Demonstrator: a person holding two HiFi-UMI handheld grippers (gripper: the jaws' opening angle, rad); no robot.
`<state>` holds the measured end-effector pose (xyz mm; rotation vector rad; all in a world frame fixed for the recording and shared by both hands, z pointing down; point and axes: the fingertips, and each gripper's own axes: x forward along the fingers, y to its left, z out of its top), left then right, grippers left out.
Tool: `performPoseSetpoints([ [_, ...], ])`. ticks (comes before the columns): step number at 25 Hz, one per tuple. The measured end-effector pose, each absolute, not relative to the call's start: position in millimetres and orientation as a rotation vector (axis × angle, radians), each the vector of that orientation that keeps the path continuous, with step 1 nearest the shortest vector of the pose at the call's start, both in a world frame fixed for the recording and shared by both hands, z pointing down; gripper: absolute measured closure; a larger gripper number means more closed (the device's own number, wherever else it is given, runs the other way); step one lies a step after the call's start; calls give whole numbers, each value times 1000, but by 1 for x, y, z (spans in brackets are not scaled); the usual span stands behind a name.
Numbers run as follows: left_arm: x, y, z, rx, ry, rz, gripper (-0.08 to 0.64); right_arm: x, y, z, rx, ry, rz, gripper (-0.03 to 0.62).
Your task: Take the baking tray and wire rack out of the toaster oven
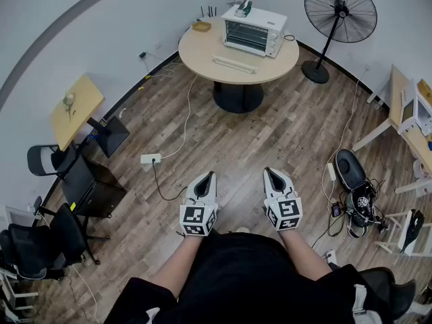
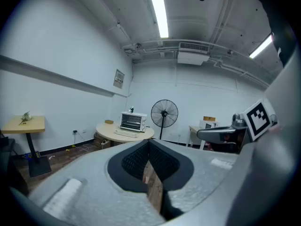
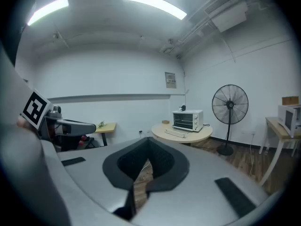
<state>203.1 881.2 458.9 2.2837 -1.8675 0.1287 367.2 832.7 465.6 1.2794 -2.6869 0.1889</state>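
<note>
A white toaster oven (image 1: 254, 30) stands on a round wooden table (image 1: 202, 52) far across the room, its glass door closed; the tray and rack inside cannot be made out. It also shows small in the left gripper view as the toaster oven (image 2: 132, 121) and in the right gripper view as the toaster oven (image 3: 187, 120). My left gripper (image 1: 210, 175) and right gripper (image 1: 268, 171) are held close to my body over the wooden floor, both shut with nothing between the jaws. Each points toward the table, far from it.
A pale flat object (image 1: 234, 64) lies on the table in front of the oven. A black standing fan (image 1: 339, 12) is right of the table. A power strip (image 1: 150, 159) with cables lies on the floor. Office chairs (image 1: 40, 241) stand at left, desks and gear at right.
</note>
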Motion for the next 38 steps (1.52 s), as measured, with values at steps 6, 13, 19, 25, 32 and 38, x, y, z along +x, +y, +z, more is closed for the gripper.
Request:
performPoseSetpoints([
  [6,207,876,462,2261,-1890,123,541,378,827,468,1253,-2723,195,592],
  [13,208,852,471,2265,-1869,131,541,372,818,482,1211,-2741,211,591],
  [19,195,800,475,2285,-1853,121,541,360,784,484,1210,-2732,193,591],
  [25,165,719,496,2285,-1795,134,541,348,708,498,1269,-2646,199,591],
  [32,118,592,505,2325,-1662,199,541,297,591,506,1296,-2544,289,591],
  [38,74,489,495,2391,-1582,202,541,236,491,487,1286,-2525,264,591],
])
